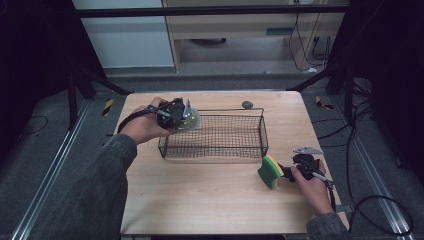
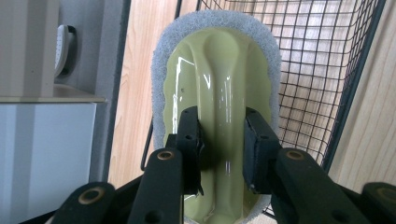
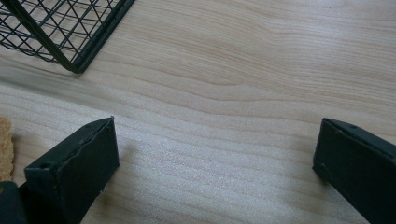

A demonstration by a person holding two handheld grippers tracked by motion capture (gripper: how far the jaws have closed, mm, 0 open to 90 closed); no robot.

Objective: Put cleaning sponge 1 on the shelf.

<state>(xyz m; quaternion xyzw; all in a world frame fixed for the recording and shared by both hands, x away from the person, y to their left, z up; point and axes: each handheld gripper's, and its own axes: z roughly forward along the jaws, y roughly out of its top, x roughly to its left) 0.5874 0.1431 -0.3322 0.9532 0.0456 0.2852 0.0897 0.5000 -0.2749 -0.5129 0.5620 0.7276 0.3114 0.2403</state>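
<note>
A scrub pad (image 2: pixel 219 60), pale green plastic on top with a grey fuzzy rim, is clamped between my left gripper's (image 2: pixel 222 144) jaws. In the high view the left gripper (image 1: pixel 182 116) holds the scrub pad (image 1: pixel 192 120) over the left end of a black wire basket (image 1: pixel 215 150). A yellow-and-green sponge (image 1: pixel 270 171) stands on edge on the table just in front of my right gripper (image 1: pixel 286 172). In the right gripper view, the right gripper (image 3: pixel 215 144) is open low over bare wood, with the sponge's (image 3: pixel 4 149) edge outside its left jaw and the basket's corner (image 3: pixel 60 28) beyond.
The wooden table (image 1: pixel 200 195) has open surface in front of the basket. A small dark round object (image 1: pixel 247 104) lies behind the basket near the far edge. Metal rails and cables run on the floor either side of the table.
</note>
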